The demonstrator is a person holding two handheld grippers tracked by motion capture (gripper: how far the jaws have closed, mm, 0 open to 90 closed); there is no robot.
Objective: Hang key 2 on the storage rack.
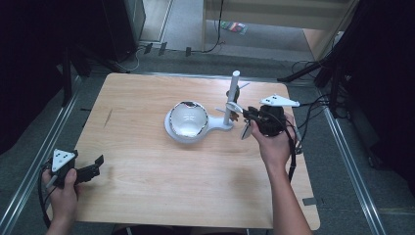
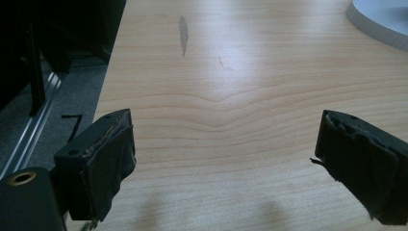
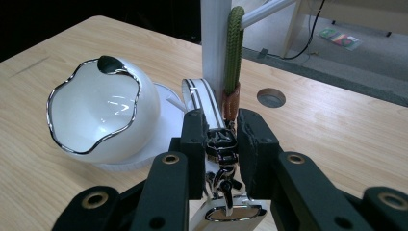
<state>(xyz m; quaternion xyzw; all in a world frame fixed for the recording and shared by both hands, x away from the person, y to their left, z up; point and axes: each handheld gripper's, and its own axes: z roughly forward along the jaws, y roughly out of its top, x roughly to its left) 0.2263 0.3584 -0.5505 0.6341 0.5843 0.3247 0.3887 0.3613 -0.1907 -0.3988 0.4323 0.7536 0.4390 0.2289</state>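
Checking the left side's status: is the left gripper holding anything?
No, the left gripper has its jaws wide apart with only bare wooden table between them.

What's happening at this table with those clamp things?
A person holds a two-jaw gripper in each hand. The right gripper is shut on the metal clasp of a white striped strap, beside the post of a white stand where a green cord hangs. The left gripper rests open above bare table. A white bowl sits on the stand's base.
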